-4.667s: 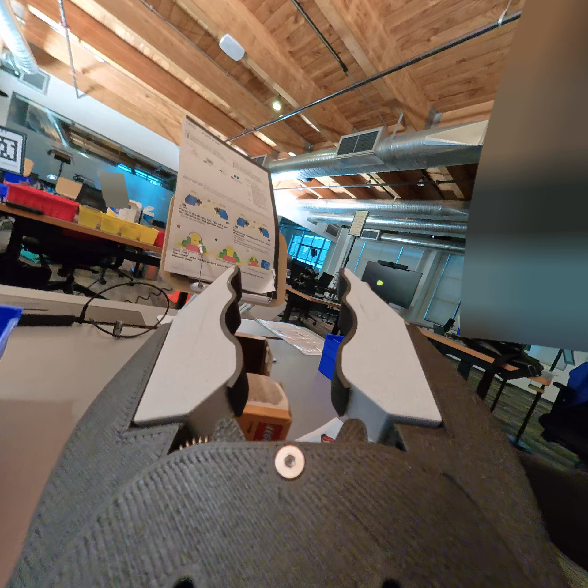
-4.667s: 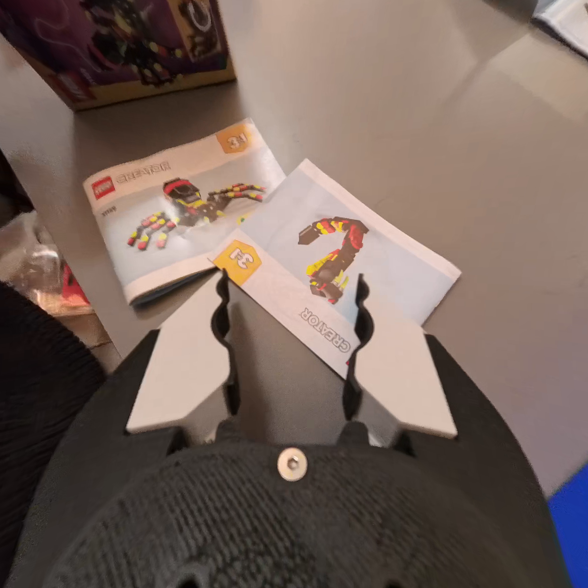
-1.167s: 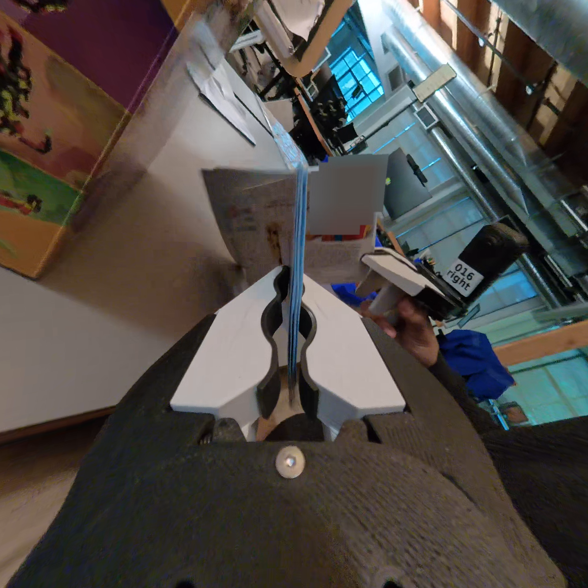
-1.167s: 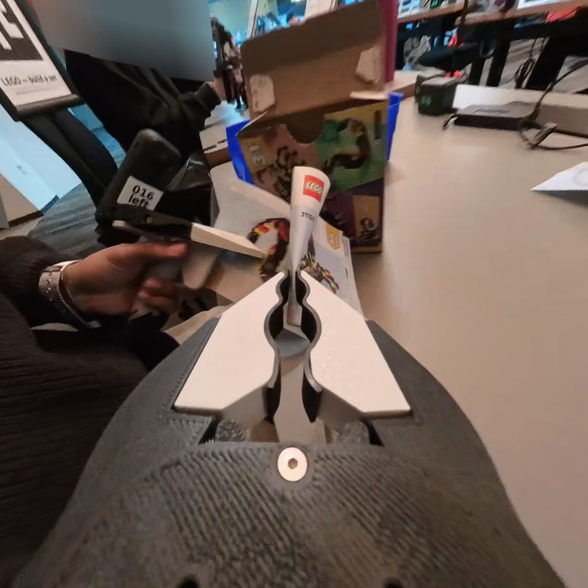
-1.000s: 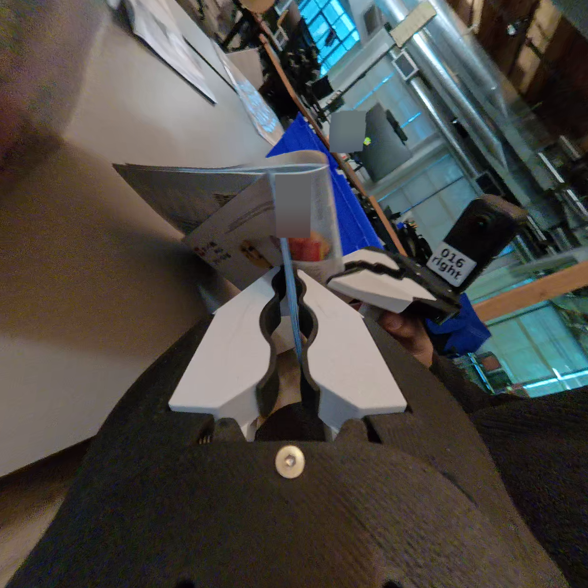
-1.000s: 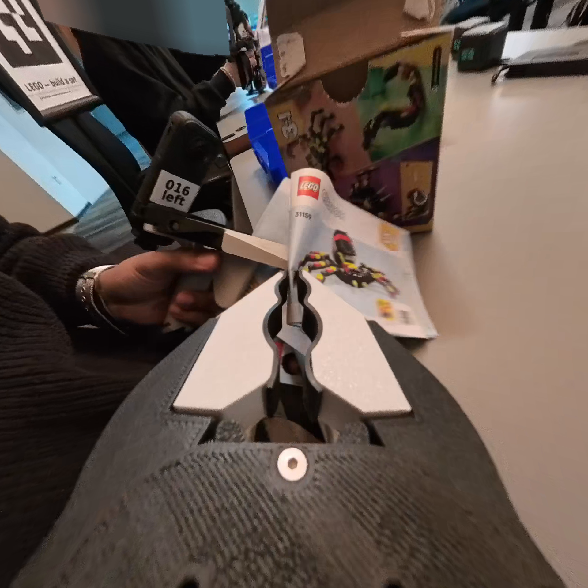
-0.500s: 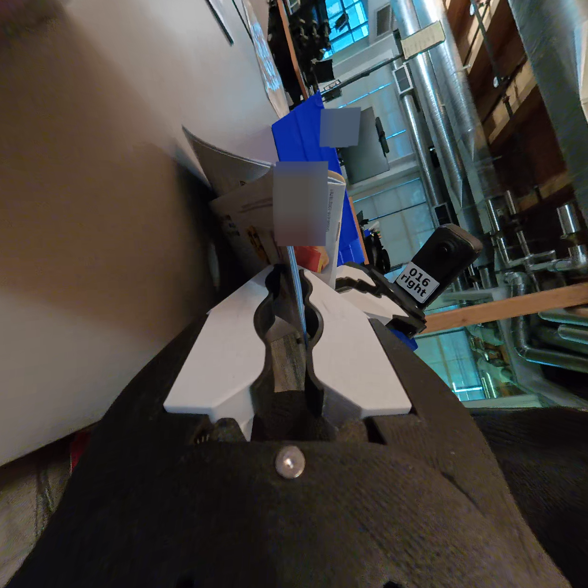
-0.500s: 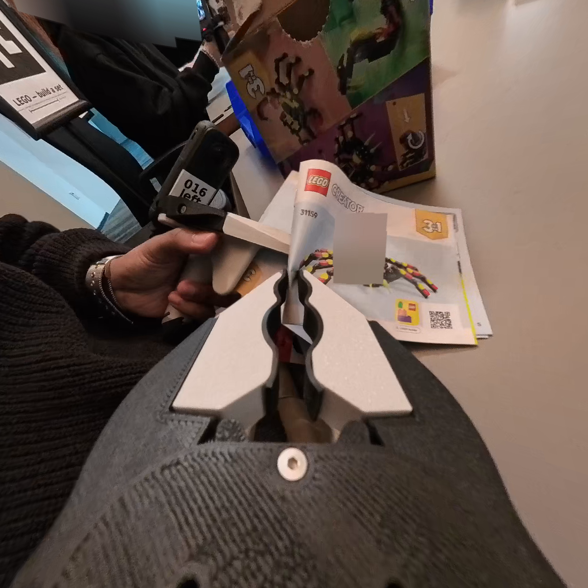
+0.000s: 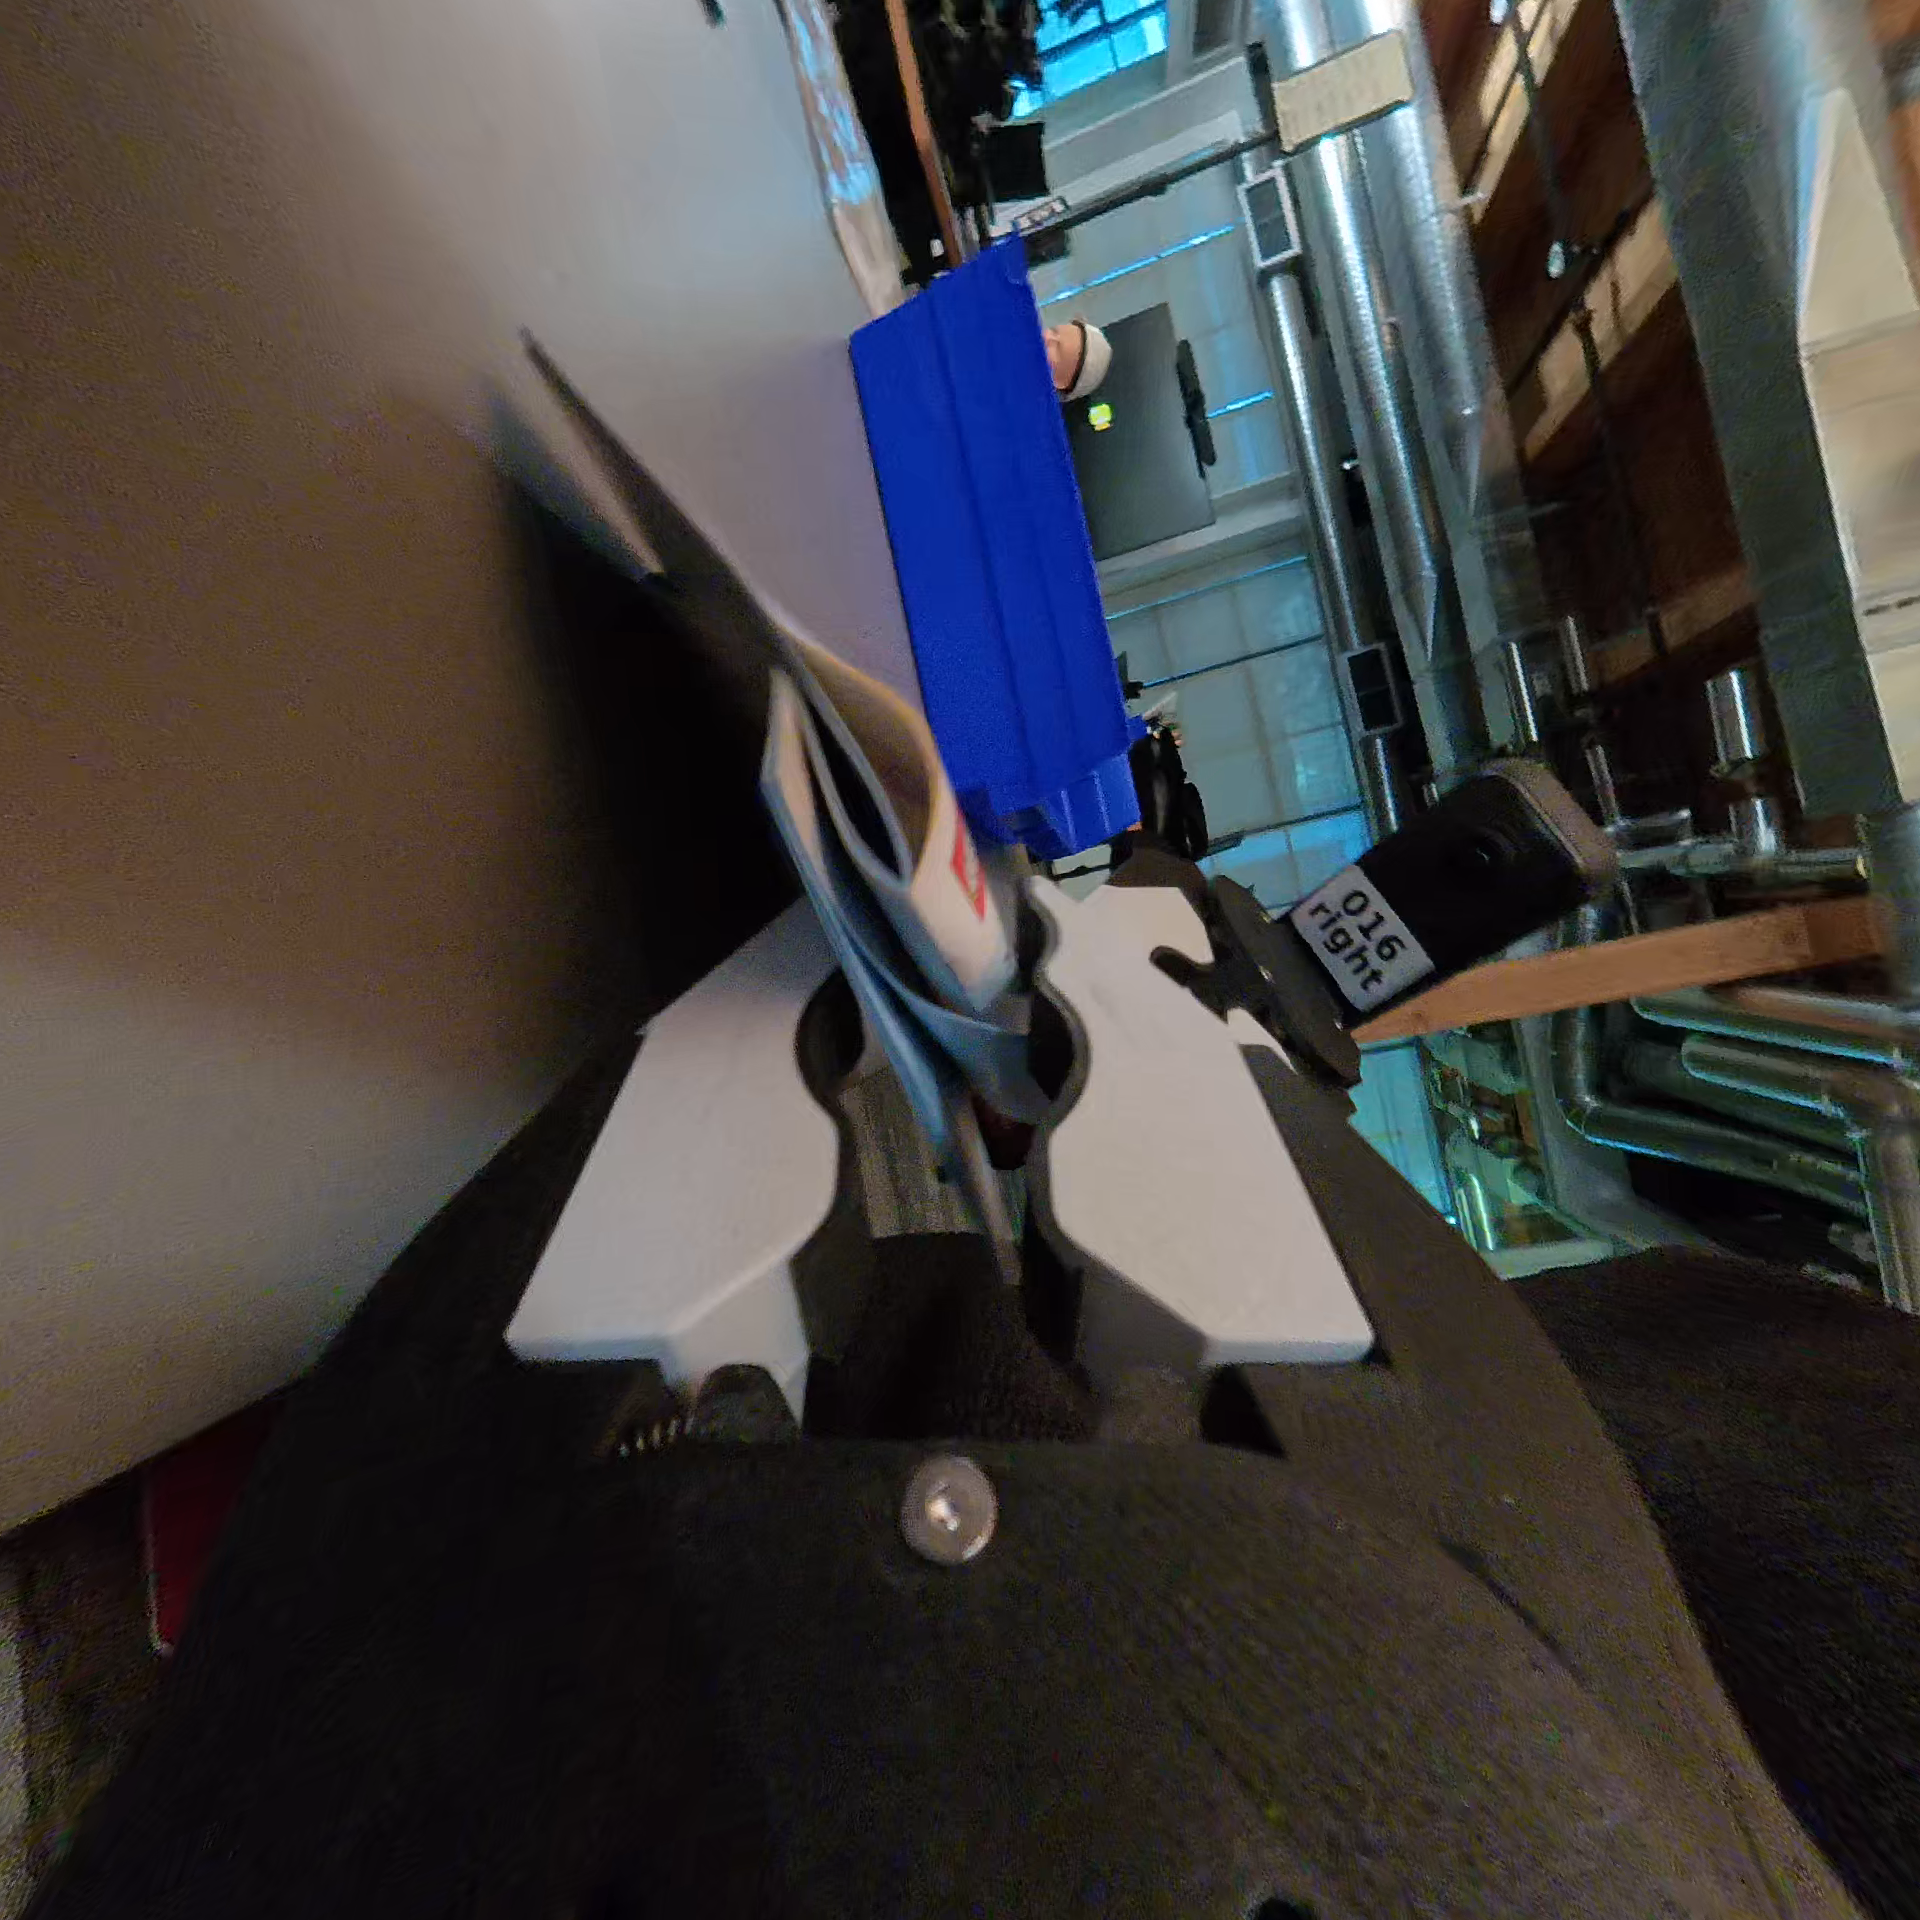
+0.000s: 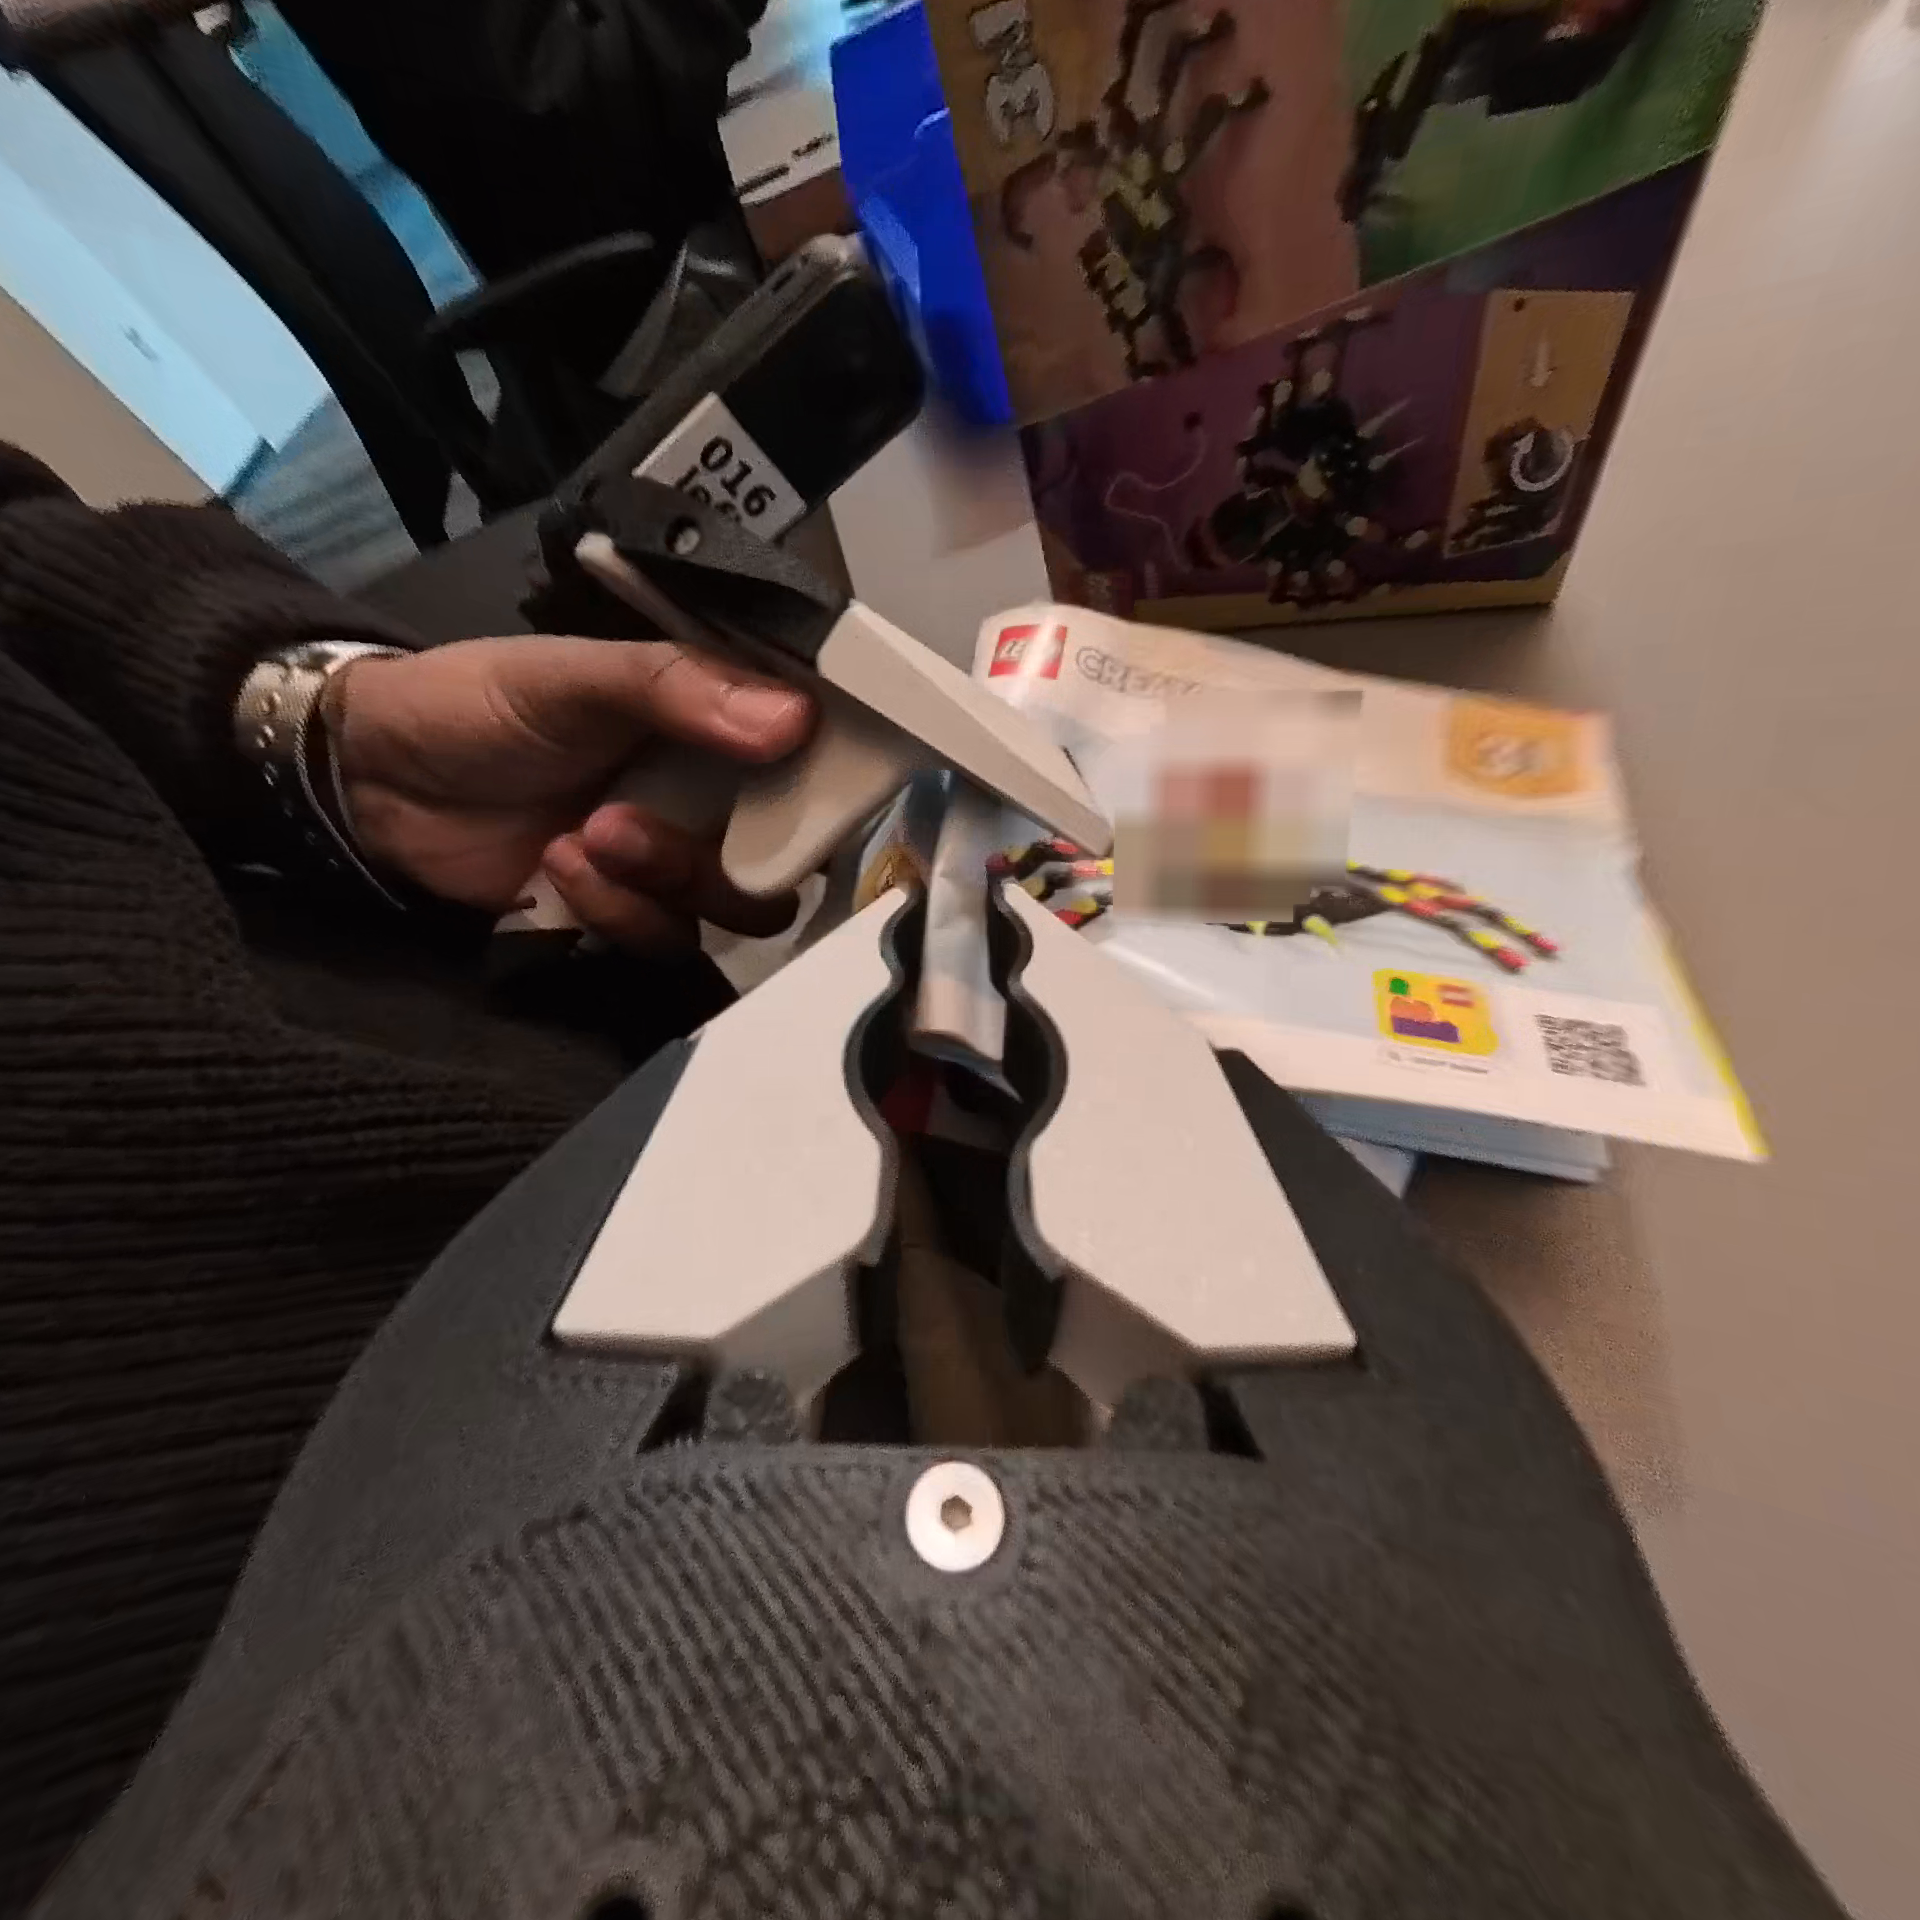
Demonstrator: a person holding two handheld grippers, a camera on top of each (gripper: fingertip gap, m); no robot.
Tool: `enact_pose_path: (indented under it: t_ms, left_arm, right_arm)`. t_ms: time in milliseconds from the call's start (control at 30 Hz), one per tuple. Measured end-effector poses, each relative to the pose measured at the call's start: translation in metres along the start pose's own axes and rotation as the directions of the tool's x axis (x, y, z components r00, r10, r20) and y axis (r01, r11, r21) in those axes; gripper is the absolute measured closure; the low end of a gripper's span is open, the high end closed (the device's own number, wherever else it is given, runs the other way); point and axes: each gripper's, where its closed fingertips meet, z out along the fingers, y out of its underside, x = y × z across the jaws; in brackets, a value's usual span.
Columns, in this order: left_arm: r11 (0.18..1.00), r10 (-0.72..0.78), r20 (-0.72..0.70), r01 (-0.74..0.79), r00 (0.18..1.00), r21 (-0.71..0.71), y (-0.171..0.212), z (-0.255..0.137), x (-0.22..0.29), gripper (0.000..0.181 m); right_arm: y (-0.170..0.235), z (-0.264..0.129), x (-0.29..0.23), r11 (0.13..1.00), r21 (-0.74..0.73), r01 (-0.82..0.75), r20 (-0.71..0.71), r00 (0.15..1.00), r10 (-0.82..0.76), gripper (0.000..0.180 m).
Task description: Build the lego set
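The instruction booklet with a spider on its cover lies on the grey table in front of the Lego box. My right gripper is shut on the folded near-left corner of the cover. My left gripper comes in from the left; its jaws stand apart with curled booklet pages lying loosely between them. In the right wrist view a hand holds the left gripper, whose fingers sit just above the pinched corner. The right gripper shows close beside the left one.
A blue bin stands on the table past the booklet; it also shows behind the box. A second, light blue booklet lies under the spider one. A dark sleeve fills the left of the right wrist view. Both grippers' tips are close together, under 4 cm apart.
The booklet, lifted off the table since the first frames, has come down flat over the last second. The left jaws have widened around its pages. The right gripper stays pinched on the corner.
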Motion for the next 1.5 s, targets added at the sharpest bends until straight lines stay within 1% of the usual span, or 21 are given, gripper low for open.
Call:
enact_pose_path:
  t_ms: [67,100,233,333,433,533,600,700,733,833,967,1033,1100,1167,1267,1333,1367,1433,1500]
  left_arm:
    - [1.0,-0.011,0.004,0.011,1.0,0.009,-0.002,-0.002,-0.002,0.179]
    - [1.0,-0.012,-0.003,0.012,1.0,0.018,-0.004,-0.003,-0.001,0.181]
    - [1.0,0.023,-0.009,-0.022,1.0,0.021,-0.007,-0.005,0.004,0.181]
    - [0.997,0.071,0.0,-0.071,0.997,0.027,-0.009,-0.007,0.008,0.181]
    - [0.992,0.123,0.002,-0.123,0.992,0.023,-0.01,-0.007,0.013,0.181]
    - [0.98,0.199,-0.003,-0.199,0.98,0.02,-0.011,-0.007,0.021,0.181]
    - [0.966,0.257,-0.026,-0.257,0.966,0.011,-0.01,-0.007,0.029,0.181]
    - [0.928,0.361,-0.067,-0.365,0.93,-0.07,-0.003,-0.007,0.038,0.181]
    - [0.91,0.403,-0.068,-0.408,0.912,-0.076,-0.004,-0.009,0.04,0.181]
    - [0.839,0.531,-0.054,-0.534,0.845,-0.107,-0.007,-0.015,0.043,0.181]
    - [0.774,0.611,-0.08,-0.615,0.788,-0.153,-0.002,-0.018,0.047,0.181]
    - [0.758,0.624,-0.104,-0.632,0.775,-0.16,0.001,-0.017,0.05,0.181]
    - [0.742,0.636,-0.138,-0.651,0.759,-0.16,0.004,-0.018,0.055,0.181]
    - [0.703,0.667,-0.178,-0.69,0.723,-0.171,0.01,-0.019,0.06,0.181]
    - [0.591,0.752,-0.225,-0.785,0.62,-0.187,0.022,-0.021,0.065,0.181]
    - [0.529,0.78,-0.27,-0.825,0.565,-0.198,0.033,-0.022,0.068,0.181]
    - [0.513,0.784,-0.283,-0.833,0.553,-0.207,0.037,-0.022,0.068,0.181]
    - [0.497,0.789,-0.278,-0.836,0.547,-0.234,0.04,-0.021,0.063,0.181]
    - [0.495,0.797,-0.256,-0.834,0.547,-0.242,0.038,-0.021,0.059,0.181]
  right_arm:
    - [0.001,0.002,-0.003,0.999,-0.011,0.034,0.004,0.999,-0.034,0.175]
    - [0.001,0.002,-0.005,0.999,-0.007,0.038,0.01,0.999,-0.038,0.174]
    - [-0.009,-0.004,-0.002,0.998,0.045,0.034,0.008,0.999,-0.035,0.16]
    - [-0.033,-0.021,0.01,0.984,0.178,0.002,-0.022,1.0,0.002,0.144]
    - [-0.047,-0.044,0.033,0.957,0.285,-0.05,-0.086,0.993,0.077,0.138]
    - [-0.045,-0.055,0.054,0.955,0.288,-0.065,-0.163,0.98,0.116,0.124]
    - [-0.045,-0.061,0.063,0.957,0.287,-0.033,-0.225,0.969,0.1,0.115]
    - [-0.049,-0.07,0.071,0.954,0.299,0.012,-0.285,0.955,0.077,0.103]
    - [-0.05,-0.073,0.072,0.953,0.304,0.018,-0.292,0.954,0.075,0.102]
    - [-0.05,-0.08,0.074,0.951,0.309,0.028,-0.293,0.954,0.068,0.1]
    - [-0.053,-0.089,0.074,0.945,0.324,0.044,-0.282,0.958,0.052,0.098]
    - [-0.052,-0.087,0.069,0.945,0.325,0.027,-0.236,0.97,0.054,0.097]
    - [-0.049,-0.081,0.06,0.948,0.318,-0.014,-0.159,0.985,0.068,0.095]
    - [-0.048,-0.077,0.051,0.951,0.307,-0.039,-0.096,0.993,0.071,0.093]
    - [-0.046,-0.073,0.04,0.957,0.288,-0.024,-0.04,0.999,0.037,0.096]
    - [-0.039,-0.068,0.029,0.971,0.239,-0.017,0.026,1.0,0.011,0.1]
    - [-0.035,-0.065,0.021,0.977,0.213,-0.015,0.074,0.997,-0.001,0.109]
    - [-0.03,-0.062,0.004,0.984,0.177,-0.019,0.175,0.984,-0.013,0.141]
    - [-0.028,-0.06,-0.002,0.986,0.163,-0.023,0.213,0.977,-0.013,0.161]
